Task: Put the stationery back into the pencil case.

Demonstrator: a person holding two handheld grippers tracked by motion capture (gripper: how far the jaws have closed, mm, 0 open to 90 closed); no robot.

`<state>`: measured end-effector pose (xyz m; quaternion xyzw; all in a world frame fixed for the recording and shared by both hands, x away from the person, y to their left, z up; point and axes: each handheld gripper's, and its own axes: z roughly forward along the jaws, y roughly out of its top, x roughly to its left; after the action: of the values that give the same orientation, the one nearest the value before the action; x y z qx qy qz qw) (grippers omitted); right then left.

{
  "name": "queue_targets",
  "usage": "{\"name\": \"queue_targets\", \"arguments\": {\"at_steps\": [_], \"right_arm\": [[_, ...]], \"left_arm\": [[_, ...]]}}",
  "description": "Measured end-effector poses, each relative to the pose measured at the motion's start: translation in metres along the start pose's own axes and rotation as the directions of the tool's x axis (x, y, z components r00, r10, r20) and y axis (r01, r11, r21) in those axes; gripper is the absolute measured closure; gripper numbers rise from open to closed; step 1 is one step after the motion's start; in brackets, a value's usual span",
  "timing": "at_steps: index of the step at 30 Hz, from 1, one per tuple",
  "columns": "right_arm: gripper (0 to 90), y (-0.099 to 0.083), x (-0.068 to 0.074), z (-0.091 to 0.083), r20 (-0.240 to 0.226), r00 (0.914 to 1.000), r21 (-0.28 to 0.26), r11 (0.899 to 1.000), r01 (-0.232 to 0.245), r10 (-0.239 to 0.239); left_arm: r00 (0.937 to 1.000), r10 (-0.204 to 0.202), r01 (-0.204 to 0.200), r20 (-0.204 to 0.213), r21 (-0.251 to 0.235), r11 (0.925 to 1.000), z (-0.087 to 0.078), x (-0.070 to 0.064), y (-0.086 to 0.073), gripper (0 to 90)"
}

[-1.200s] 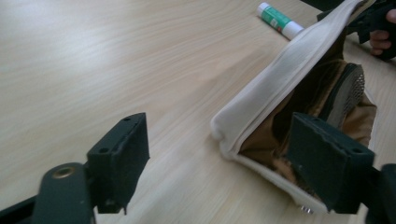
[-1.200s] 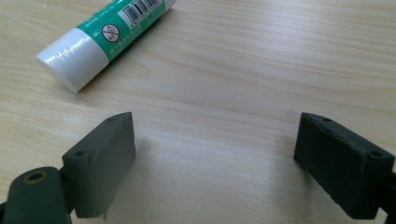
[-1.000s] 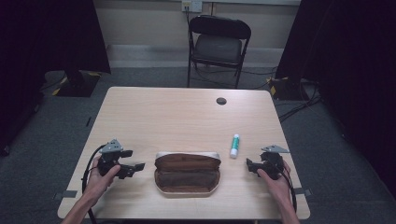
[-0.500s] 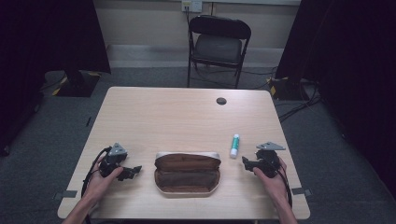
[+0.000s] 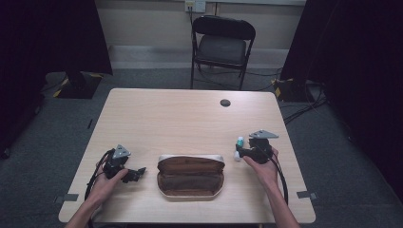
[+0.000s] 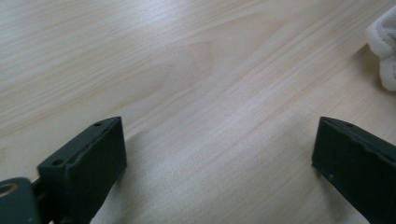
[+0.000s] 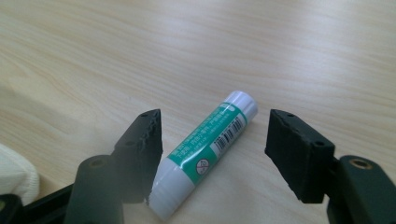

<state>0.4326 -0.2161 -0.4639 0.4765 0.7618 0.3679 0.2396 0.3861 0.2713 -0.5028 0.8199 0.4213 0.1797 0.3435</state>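
Straddling glue stick (image 7: pixel 205 154), right claw (image 7: pixel 212 140) wide; high view adds pouch (image 5: pixel 191 175); left claw (image 6: pixel 219 163) wide

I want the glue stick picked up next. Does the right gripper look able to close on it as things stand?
Probably yes. The right gripper is open, its fingers either side of the glue stick, which lies flat on the table. Nothing lies between them, though the stick sits slanted across the gap.

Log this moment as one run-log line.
right gripper: open, jaws either side of glue stick lying on table | left gripper: open, over bare table | pencil case: open, between grippers
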Motion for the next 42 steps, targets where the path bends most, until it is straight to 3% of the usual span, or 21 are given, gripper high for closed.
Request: {"name": "queue_targets", "arguments": {"at_steps": [4,8,12,19,31,33,42], "right_arm": [[39.1,0.002,0.002,0.014,0.022,0.9992,0.032,0.999,0.031,-0.032],[42.5,-0.003,0.0,0.022,0.016,0.9999,0.058,0.998,-0.004,0.003],[46.2,-0.008,-0.001,0.022,0.0,0.9998,0.074,0.997,-0.02,0.02],[55.4,-0.016,-0.002,0.023,0.038,0.999,0.11,0.994,-0.025,0.021],[65.7,-0.017,-0.008,0.02,0.029,0.9988,0.118,0.992,-0.042,0.039],[66.1,-0.017,-0.005,0.018,0.053,0.9981,0.13,0.991,-0.039,0.032],[66.3,-0.015,-0.006,0.014,0.001,0.9975,0.122,0.99,-0.07,0.07]], "left_arm": [[1.0,-0.009,0.009,0.001,-0.001,1.0,0.002,0.001,0.001,0.0],[0.9999,-0.011,0.011,0.002,0.0,0.9999,0.002,0.0,0.001,0.0],[0.9999,-0.01,0.01,0.002,0.0,0.9999,0.002,0.0,0.001,0.0],[1.0,-0.005,0.005,0.004,0.001,1.0,0.003,0.001,0.003,0.0],[1.0,-0.003,0.003,0.006,0.002,1.0,0.003,0.001,0.003,0.0],[1.0,-0.003,0.002,0.005,0.003,1.0,0.003,0.001,0.003,0.0],[1.0,-0.001,0.001,0.006,0.002,1.0,0.003,0.001,0.003,0.0]]}}
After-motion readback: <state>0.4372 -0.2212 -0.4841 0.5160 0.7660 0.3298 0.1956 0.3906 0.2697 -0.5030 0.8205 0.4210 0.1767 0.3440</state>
